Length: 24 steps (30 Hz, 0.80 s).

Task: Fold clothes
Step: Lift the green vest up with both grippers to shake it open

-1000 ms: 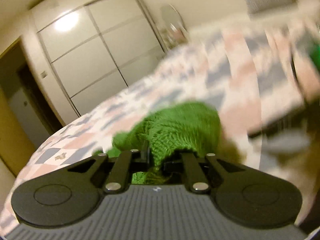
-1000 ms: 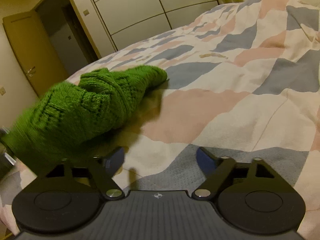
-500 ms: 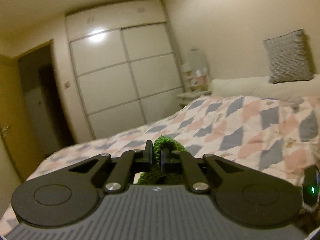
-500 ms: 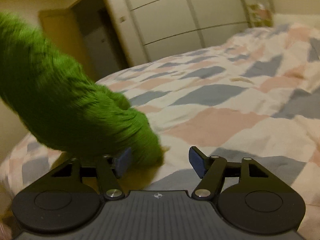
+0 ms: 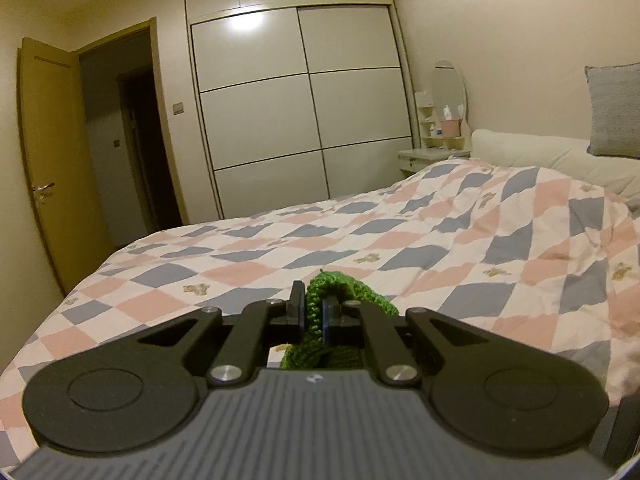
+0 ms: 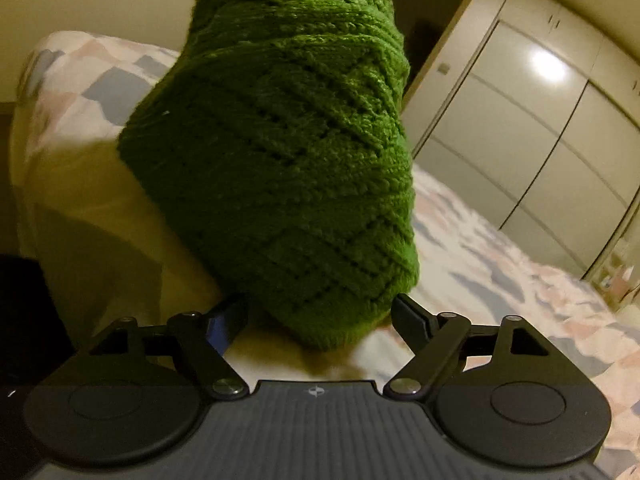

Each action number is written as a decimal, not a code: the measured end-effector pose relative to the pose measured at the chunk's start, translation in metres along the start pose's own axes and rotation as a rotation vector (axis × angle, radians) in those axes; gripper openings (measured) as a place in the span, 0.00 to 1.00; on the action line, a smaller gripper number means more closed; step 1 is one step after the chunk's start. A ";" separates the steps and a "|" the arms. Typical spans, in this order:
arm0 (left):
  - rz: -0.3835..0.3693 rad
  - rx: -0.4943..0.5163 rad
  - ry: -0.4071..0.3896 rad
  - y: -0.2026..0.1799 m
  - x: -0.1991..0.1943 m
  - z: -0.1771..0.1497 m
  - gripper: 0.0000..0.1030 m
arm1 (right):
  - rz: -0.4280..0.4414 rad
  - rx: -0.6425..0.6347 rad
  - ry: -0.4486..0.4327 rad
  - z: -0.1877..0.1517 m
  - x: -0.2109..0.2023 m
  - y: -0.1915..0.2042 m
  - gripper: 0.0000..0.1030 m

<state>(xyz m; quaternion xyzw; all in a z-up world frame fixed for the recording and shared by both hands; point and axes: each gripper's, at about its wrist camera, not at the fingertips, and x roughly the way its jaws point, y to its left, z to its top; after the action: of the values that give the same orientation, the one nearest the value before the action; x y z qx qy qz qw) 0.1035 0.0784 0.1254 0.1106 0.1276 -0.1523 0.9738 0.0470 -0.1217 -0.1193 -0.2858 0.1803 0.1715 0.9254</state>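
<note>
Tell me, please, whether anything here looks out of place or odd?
Only the green knit garment: it hangs bunched and twisted from the left gripper, which is shut on its edge. The right gripper is opening around its low end. Nothing else stands out.

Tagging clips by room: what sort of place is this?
A bedroom, most likely: a bed with a checked quilt, a wardrobe with sliding doors, and a pillow by the wall.
</note>
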 end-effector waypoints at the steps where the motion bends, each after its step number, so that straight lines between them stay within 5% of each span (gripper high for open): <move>1: 0.002 0.002 0.002 0.001 0.000 -0.002 0.06 | -0.007 0.016 -0.003 0.002 0.004 -0.002 0.59; 2: 0.005 0.007 0.003 0.001 -0.001 -0.004 0.06 | 0.001 0.042 -0.010 0.003 0.006 -0.007 0.34; 4: 0.025 0.032 0.000 0.002 -0.005 -0.007 0.06 | -0.017 0.099 -0.034 0.006 0.003 -0.020 0.18; 11: 0.056 0.054 -0.057 0.004 -0.028 0.002 0.05 | -0.205 0.337 -0.200 0.025 -0.042 -0.094 0.16; 24: 0.095 0.074 -0.319 0.000 -0.120 0.058 0.06 | -0.470 0.273 -0.533 0.109 -0.163 -0.169 0.16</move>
<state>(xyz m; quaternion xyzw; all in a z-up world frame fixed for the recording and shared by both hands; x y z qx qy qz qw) 0.0056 0.0954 0.2134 0.1266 -0.0396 -0.1262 0.9831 0.0009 -0.2234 0.1135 -0.1389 -0.1159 -0.0025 0.9835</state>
